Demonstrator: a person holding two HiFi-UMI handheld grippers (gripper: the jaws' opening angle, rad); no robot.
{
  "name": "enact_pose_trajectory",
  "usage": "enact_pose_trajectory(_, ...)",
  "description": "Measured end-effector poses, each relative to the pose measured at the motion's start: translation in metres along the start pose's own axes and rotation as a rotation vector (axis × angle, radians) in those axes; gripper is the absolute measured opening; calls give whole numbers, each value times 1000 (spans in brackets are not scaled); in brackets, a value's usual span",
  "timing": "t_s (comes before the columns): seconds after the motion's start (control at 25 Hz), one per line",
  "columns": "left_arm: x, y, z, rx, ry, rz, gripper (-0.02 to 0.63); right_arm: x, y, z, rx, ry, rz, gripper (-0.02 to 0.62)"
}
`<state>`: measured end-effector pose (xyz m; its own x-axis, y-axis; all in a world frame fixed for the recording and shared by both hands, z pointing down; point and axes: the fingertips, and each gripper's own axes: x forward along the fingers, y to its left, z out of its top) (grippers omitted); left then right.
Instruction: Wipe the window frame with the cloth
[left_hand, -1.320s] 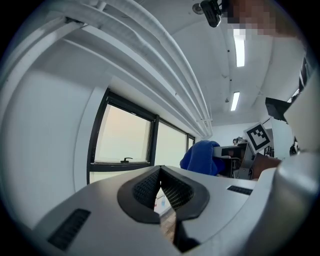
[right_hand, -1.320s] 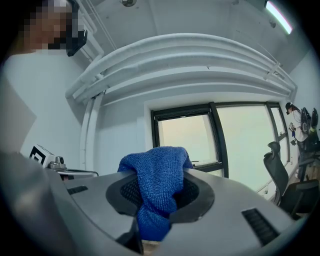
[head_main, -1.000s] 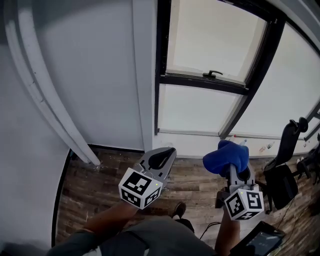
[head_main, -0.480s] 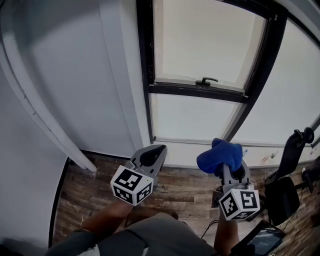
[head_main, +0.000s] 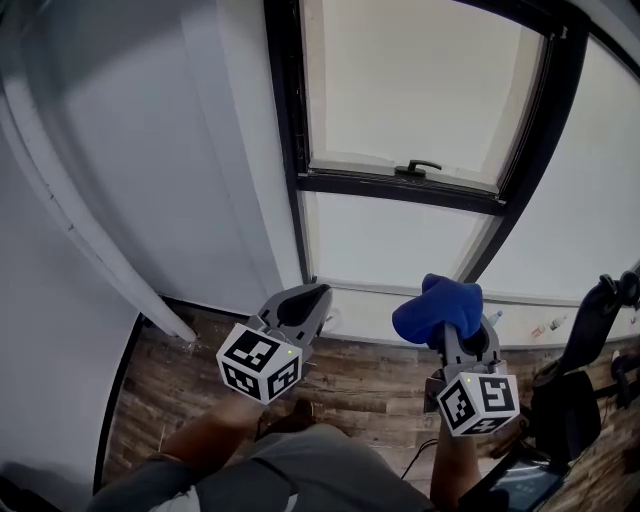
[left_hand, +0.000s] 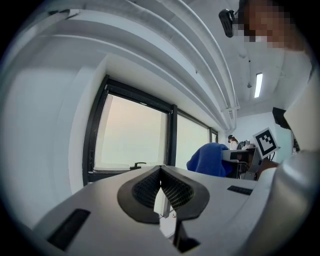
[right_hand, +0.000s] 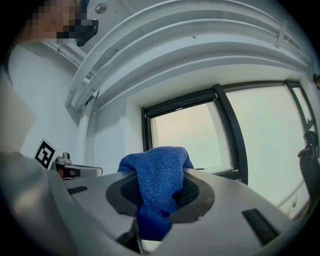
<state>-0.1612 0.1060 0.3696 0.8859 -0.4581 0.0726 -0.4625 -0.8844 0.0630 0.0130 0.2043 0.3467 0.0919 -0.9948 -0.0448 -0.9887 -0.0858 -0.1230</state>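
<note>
A black window frame (head_main: 283, 140) with a horizontal bar and a handle (head_main: 418, 167) fills the upper middle of the head view; it also shows in the left gripper view as the frame (left_hand: 93, 127) and in the right gripper view as the frame (right_hand: 227, 127). My right gripper (head_main: 452, 322) is shut on a bunched blue cloth (head_main: 435, 307), held below the window near the sill; up close the cloth (right_hand: 157, 185) fills the jaws of the right gripper (right_hand: 159, 192). My left gripper (head_main: 312, 298) is shut with nothing in it, low beside the frame's left post; its own view shows the left gripper (left_hand: 161, 186).
A white wall (head_main: 150, 150) lies left of the window, with a white pipe (head_main: 80, 230) running down it. Wood-look floor (head_main: 380, 375) is below. An office chair (head_main: 580, 370) stands at the right. A white sill (head_main: 400, 295) runs under the glass.
The view has shifted so the window sits more to the left and lower. Both grippers have drifted slightly left and stay low under the window; the cloth remains held.
</note>
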Motion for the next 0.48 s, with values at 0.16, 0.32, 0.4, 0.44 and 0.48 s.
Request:
enact_pose_trajectory(0.16, 21, 18, -3, -13, -5, 23, 9, 27, -3, -8, -5, 16, 25, 118)
enact_pose_trajectory(0.32, 49, 42, -2, -8, -16, 21, 9, 64, -10, -13, -12, 31, 24, 118)
enact_pose_trajectory(0.4, 64, 63, -1, -15, -27, 32, 9, 87, -11, -12, -19, 31, 30, 118)
enact_pose_trajectory(0.44, 71, 72, -1, -21, -33, 38, 9, 98, -11, -12, -27, 32, 37, 118)
enact_pose_trajectory(0.48, 79, 80, -1, -27, -38, 43, 9, 110, -13, -13, -38, 35, 44, 118)
